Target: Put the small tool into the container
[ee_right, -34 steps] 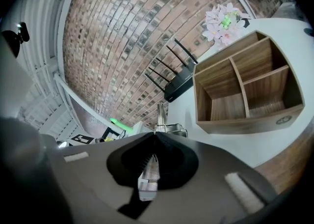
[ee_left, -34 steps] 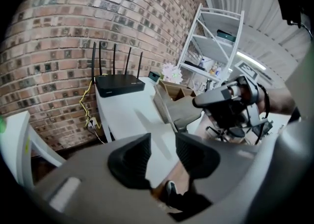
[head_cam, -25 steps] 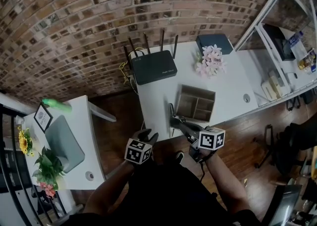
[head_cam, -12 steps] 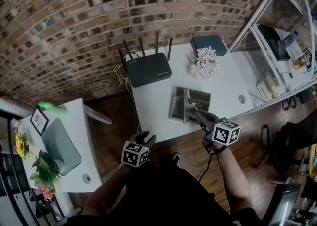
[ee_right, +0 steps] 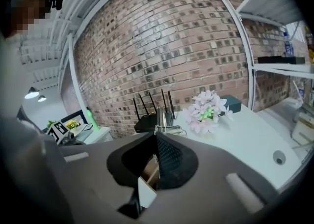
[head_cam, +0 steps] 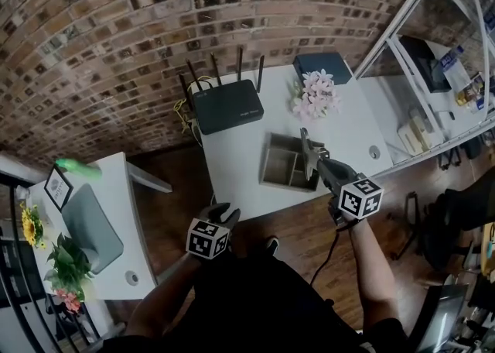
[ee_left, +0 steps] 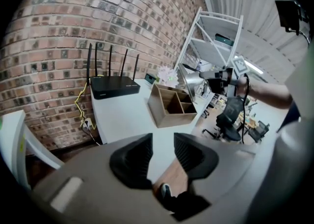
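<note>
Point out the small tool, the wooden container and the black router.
small tool (head_cam: 305, 145), head view, its metal shaft.
wooden container (head_cam: 266, 164), head view, its left wall.
black router (head_cam: 227, 106), head view, its flat top.

Colours — red-brown brick wall (head_cam: 116, 34), white table (head_cam: 236, 162)
Black router (head_cam: 227, 106), pale pink flowers (head_cam: 313, 96), brown container (head_cam: 271, 159) — silver small tool (head_cam: 305, 145)
</note>
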`<state>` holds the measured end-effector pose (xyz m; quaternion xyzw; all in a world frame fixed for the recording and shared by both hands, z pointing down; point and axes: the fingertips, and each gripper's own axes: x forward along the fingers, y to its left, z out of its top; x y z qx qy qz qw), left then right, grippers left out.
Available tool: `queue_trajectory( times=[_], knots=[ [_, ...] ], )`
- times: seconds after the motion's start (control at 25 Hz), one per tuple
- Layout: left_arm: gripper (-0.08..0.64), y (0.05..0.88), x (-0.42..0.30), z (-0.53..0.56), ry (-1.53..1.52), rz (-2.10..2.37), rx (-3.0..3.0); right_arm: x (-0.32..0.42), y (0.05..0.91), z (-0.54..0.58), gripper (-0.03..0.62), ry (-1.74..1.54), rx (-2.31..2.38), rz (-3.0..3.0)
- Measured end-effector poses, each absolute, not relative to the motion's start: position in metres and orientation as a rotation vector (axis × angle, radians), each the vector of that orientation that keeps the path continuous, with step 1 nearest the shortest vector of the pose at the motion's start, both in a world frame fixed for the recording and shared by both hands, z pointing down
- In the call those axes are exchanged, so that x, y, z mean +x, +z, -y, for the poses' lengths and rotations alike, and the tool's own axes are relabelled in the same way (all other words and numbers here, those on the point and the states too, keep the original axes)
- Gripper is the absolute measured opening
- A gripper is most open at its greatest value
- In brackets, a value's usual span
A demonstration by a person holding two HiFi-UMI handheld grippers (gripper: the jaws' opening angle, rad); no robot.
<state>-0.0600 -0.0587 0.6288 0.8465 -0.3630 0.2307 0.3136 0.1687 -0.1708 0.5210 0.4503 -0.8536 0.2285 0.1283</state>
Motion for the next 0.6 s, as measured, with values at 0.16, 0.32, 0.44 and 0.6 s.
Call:
queue_trajectory(
  times=[0.16, 0.32, 0.44, 0.6],
  knots=[
    [0.129, 0.629, -0.06, 0.057, 0.609, 0.966, 2.222, 0.174, 0.527, 0.174, 0.014, 0.572, 1.298, 2.455],
    [0.126, 0.633, -0.063, 0.053, 0.618, 0.969, 2.211, 0.177, 0.528, 0.178, 0.014, 0.507, 1.306, 2.447],
    [0.126, 0.636, -0.066, 0.05, 0.623, 0.976, 2.197, 0.18, 0.53, 0.18, 0.014, 0.46, 1.303, 2.441],
    [0.12, 0.637, -0.068, 0.051, 0.624, 0.98, 2.19, 0.183, 0.537, 0.182, 0.014, 0.377, 1.293, 2.427]
  ],
)
